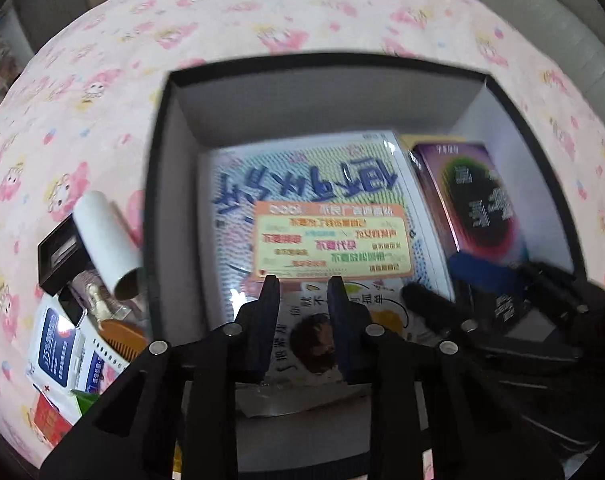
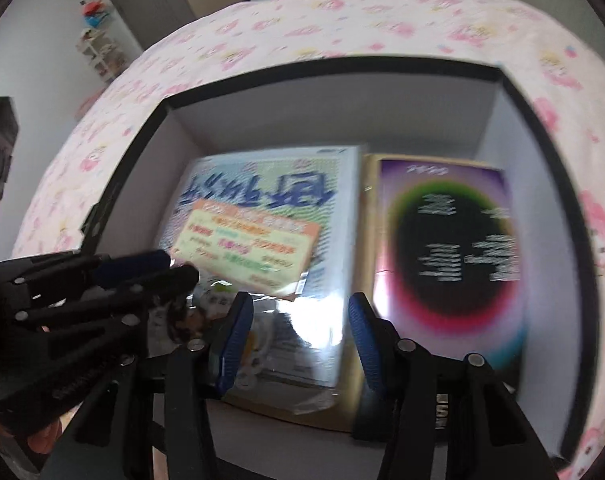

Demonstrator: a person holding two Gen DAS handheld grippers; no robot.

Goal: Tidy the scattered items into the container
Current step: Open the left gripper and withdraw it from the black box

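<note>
Both over the black box (image 1: 158,184) on the pink bedspread (image 1: 102,80): left gripper (image 1: 302,284) and right gripper (image 2: 298,304) unclenched, nothing between either's fingers; books (image 2: 270,216) inside the box, tube (image 1: 104,236) and comb (image 1: 122,336) just left of the box.

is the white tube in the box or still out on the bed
Out. The white tube lies on the bedsheet left of the black box, beside other scattered items.

Black box (image 1: 158,184), books inside, tongs (image 1: 302,284) parted
</note>
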